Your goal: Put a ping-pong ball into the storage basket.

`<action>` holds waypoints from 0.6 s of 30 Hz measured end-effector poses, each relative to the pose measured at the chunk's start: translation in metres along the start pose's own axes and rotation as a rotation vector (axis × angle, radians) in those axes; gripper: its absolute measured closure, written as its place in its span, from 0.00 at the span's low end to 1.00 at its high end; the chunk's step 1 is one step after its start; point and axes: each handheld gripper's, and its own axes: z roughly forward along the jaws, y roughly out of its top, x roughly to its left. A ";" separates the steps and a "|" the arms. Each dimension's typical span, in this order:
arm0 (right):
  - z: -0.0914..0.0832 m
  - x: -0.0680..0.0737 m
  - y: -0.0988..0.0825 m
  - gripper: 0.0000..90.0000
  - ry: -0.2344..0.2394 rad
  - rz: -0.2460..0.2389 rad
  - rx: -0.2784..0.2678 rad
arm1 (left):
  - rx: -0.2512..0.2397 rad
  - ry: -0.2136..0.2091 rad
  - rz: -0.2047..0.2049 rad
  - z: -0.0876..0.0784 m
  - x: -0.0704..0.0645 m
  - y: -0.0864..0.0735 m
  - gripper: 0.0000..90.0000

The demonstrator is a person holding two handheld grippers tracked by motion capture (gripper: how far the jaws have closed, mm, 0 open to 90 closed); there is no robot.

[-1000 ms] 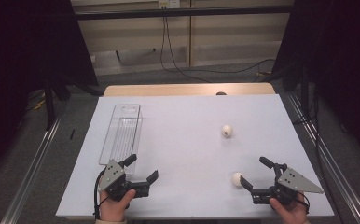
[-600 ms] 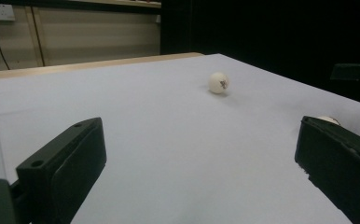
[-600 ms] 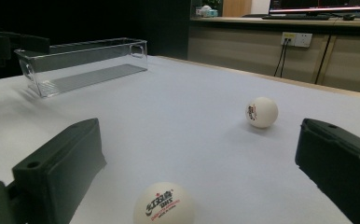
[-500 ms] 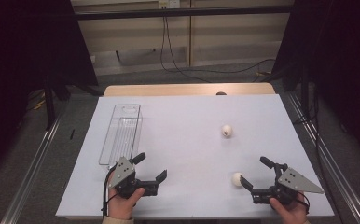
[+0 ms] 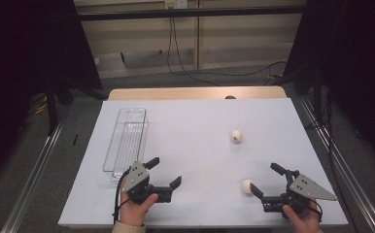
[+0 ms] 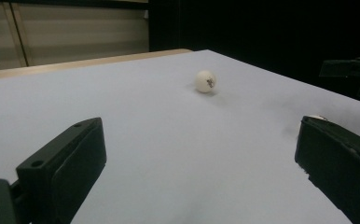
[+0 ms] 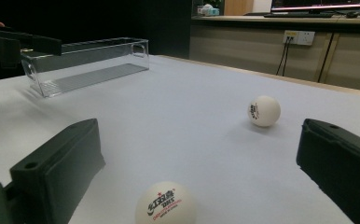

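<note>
Two hand-held grippers are seen low over a pale surface (image 5: 195, 126), each carried in one of a person's hands. The right gripper (image 5: 264, 181) is held with its jaws spread wide apart and nothing between the pads. A white ping-pong ball (image 5: 247, 186) lies just ahead of it, close beside its inner jaw; in the right gripper view this near ball (image 7: 165, 204) is seen on the surface between the two black jaws, untouched by either. A second white ball (image 5: 236, 136) rests farther ahead of the right gripper, well apart from it, and is seen in the right gripper view (image 7: 264, 111) beyond the jaws.

The left gripper (image 5: 164, 172) is also held with jaws wide apart and empty. The second ball is seen well ahead of it in the left gripper view (image 6: 205, 81). A clear plastic tray (image 5: 127, 141) lies just beyond the left gripper, on its outer side, long and narrow, and empty.
</note>
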 end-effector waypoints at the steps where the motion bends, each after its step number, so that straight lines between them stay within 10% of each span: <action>1: 0.000 0.000 0.000 0.00 -0.002 0.001 -0.001 | 0.004 -0.008 -0.001 0.002 -0.001 0.000 0.02; 18: 0.000 0.000 0.000 0.00 -0.001 -0.002 0.000 | 0.028 -0.050 0.022 0.019 -0.010 0.002 0.02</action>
